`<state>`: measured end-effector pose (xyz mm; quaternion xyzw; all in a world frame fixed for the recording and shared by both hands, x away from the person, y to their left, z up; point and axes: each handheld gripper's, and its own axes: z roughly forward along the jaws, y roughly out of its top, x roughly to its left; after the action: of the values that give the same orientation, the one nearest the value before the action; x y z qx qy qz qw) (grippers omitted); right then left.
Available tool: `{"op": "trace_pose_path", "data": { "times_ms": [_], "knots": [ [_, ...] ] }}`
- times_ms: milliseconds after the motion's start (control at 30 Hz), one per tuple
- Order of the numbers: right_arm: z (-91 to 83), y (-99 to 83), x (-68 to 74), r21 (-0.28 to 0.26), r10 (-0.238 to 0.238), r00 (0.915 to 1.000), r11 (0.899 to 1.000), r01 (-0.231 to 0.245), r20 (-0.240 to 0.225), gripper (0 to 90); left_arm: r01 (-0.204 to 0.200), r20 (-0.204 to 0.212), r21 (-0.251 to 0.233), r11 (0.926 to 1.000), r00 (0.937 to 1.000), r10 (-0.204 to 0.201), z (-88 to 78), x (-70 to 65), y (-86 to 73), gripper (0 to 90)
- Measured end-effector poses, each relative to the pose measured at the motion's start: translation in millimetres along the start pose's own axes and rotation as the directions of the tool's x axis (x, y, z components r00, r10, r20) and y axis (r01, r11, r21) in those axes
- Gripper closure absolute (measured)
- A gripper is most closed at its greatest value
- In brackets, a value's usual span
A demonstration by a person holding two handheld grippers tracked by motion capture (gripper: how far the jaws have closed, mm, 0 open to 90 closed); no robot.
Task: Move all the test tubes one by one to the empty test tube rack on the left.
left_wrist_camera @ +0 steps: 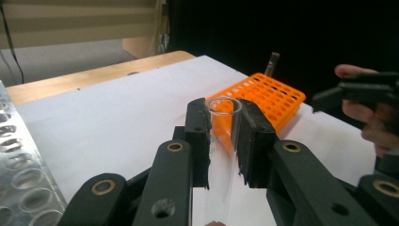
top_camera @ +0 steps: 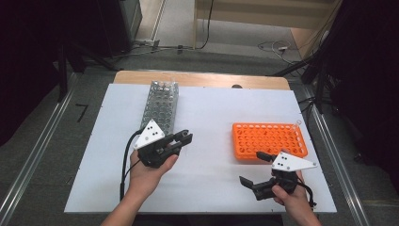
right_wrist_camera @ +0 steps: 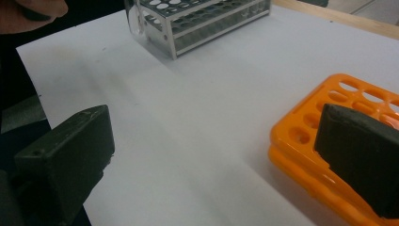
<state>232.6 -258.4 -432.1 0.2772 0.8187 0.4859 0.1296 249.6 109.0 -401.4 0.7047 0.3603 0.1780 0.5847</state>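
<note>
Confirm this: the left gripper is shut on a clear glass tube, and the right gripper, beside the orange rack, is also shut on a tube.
Not quite. The left gripper is indeed shut on the clear glass tube, but the right gripper, beside the orange rack, is open and holds nothing: the right gripper view shows its jaws wide apart with bare white table between them.

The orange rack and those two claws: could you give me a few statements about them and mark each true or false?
1. The left claw grips a clear glass tube. True.
2. The right claw is clamped on the orange rack. False: its jaws are wide apart with nothing between them, beside the rack.
3. A single tube stands at a far corner of the orange rack. True.
4. The metal rack sits on the person's right side. False: it stands at the left, the orange rack at the right.
5. Both racks rest on a white sheet. True.
</note>
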Motion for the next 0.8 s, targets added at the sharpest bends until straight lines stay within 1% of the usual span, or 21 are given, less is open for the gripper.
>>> {"op": "trace_pose_path", "data": {
  "times_ms": [67, 200, 400, 433, 567, 700, 733, 800],
  "knots": [
    [-4.2, -2.9, -1.9, -0.004, 0.016, 0.9998, 1.000, -0.016, 0.008, 0.0, 0.001, -0.015, -0.004, 1.0000, 0.9999, -0.001, 1.6, 5.7, 3.3, 75.6],
    [-10.7, -9.0, -5.7, -0.001, 0.027, 0.9995, 1.000, -0.027, 0.018, 0.0, -0.001, -0.041, -0.004, 1.0000, 0.9992, 0.001, 6.6, 16.2, 8.2, 75.6],
    [-17.9, -18.8, -9.8, 0.013, 0.045, 0.9982, 0.999, -0.045, 0.040, 0.0, 0.011, -0.060, -0.001, 0.9999, 0.9981, -0.011, 15.2, 29.4, 13.8, 75.6],
    [-18.4, -20.0, -10.3, 0.014, 0.046, 0.9981, 0.999, -0.047, 0.042, 0.0, 0.013, -0.065, 0.001, 0.9999, 0.9978, -0.013, 16.7, 31.2, 15.1, 75.6],
    [-21.6, -24.2, -12.9, 0.017, 0.065, 0.9969, 0.998, -0.066, 0.044, 0.0, 0.002, -0.083, 0.006, 1.0000, 0.9965, -0.002, 23.7, 39.8, 21.3, 75.6],
    [-20.9, -25.8, -15.8, 0.019, 0.066, 0.9967, 0.998, -0.067, 0.047, 0.0, 0.017, -0.100, -0.005, 0.9998, 0.9948, -0.018, 31.8, 50.9, 26.5, 75.6],
    [-20.7, -25.9, -16.1, 0.018, 0.067, 0.9967, 0.997, -0.068, 0.045, 0.0, 0.016, -0.108, -0.004, 0.9999, 0.9940, -0.016, 33.4, 53.6, 28.1, 75.6],
    [-21.0, -26.0, -15.8, 0.019, 0.072, 0.9960, 0.997, -0.073, 0.052, 0.0, 0.024, -0.108, -0.012, 0.9997, 0.9938, -0.025, 35.9, 59.2, 31.4, 75.6]
  ]
}}
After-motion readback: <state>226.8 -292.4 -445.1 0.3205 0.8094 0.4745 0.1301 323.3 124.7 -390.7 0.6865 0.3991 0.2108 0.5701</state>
